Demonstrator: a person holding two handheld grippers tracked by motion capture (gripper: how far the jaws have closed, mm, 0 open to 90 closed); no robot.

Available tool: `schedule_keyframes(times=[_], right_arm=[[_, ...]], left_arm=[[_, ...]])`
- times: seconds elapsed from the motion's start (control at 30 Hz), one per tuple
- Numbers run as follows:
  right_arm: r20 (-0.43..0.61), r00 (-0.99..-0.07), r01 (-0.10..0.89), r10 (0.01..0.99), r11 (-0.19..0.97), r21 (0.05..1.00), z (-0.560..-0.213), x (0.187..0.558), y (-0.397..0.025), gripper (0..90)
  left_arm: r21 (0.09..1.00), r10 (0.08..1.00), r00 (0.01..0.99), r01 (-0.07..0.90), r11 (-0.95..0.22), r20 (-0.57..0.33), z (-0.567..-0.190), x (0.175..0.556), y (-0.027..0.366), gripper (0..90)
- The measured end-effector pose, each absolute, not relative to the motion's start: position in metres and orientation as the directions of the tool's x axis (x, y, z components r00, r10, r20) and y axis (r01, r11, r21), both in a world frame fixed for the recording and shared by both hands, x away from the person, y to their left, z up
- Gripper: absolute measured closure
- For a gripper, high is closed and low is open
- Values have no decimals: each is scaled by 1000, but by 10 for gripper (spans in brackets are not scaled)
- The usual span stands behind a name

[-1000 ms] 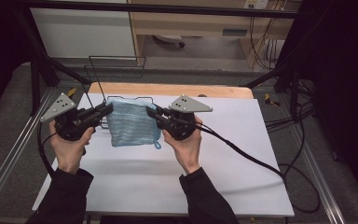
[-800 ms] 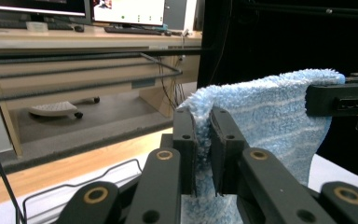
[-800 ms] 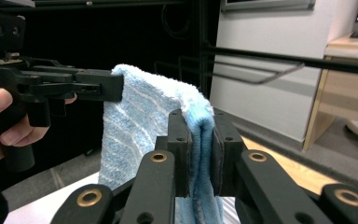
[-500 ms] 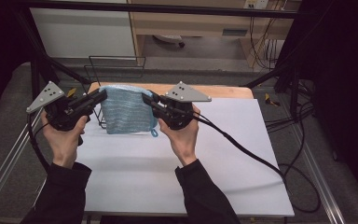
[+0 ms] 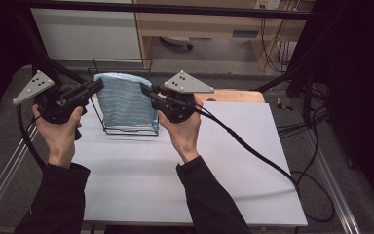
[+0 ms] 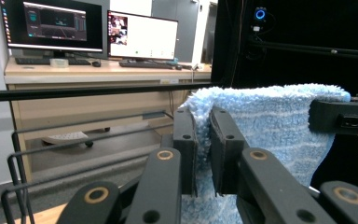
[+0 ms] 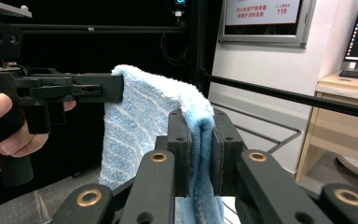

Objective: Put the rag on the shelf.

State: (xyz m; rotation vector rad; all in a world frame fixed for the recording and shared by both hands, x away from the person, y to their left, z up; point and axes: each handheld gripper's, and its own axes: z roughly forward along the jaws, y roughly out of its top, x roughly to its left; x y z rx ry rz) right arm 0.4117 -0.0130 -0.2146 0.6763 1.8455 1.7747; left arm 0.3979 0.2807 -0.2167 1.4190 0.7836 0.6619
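Observation:
A light blue striped towel (image 5: 124, 100) hangs folded in the air between both grippers, above a black wire rack (image 5: 126, 127) at the back of the white table. My left gripper (image 5: 96, 87) is shut on the towel's upper left corner; in the left gripper view the fingertips (image 6: 204, 122) pinch the towel (image 6: 270, 121) edge. My right gripper (image 5: 145, 89) is shut on the upper right corner; in the right gripper view its jaws (image 7: 200, 123) clamp the folded towel (image 7: 135, 126) edge, with the left gripper (image 7: 98, 88) beyond it.
The white table (image 5: 175, 180) lies below, with a wooden board (image 5: 233, 96) along its back edge. A second part of the wire rack (image 5: 121, 63) rises behind the towel. Cables (image 5: 243, 141) trail right from my right gripper. Monitors (image 6: 98, 28) stand on a desk beyond.
Both grippers have lifted the towel off the table and carried it up and toward the back, over the wire rack. It now hangs instead of lying flat.

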Motion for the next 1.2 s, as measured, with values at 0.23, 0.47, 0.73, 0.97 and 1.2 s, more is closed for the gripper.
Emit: schedule_keyframes(times=[0.23, 0.47, 0.73, 0.97, 1.2], right_arm=[[-13, -754, 2, 656, 22, 1000, -203, 421, -8, 811], [-16, -751, -15, 660, 8, 1000, -191, 427, -6, 811], [-27, -749, -30, 662, 6, 1000, -179, 434, -1, 811], [-52, -742, -55, 668, 17, 998, -164, 439, 6, 811], [-91, -734, -88, 673, 39, 995, -149, 445, 15, 812]], left_arm=[[997, 804, 590, 38, 65, -75, -204, 403, 284, 816], [997, 803, 591, 25, 69, -70, -192, 409, 287, 817], [997, 812, 580, 16, 72, -68, -179, 417, 290, 817], [997, 816, 574, -2, 83, -67, -166, 421, 296, 817], [995, 827, 558, -21, 97, -69, -155, 427, 301, 817]])
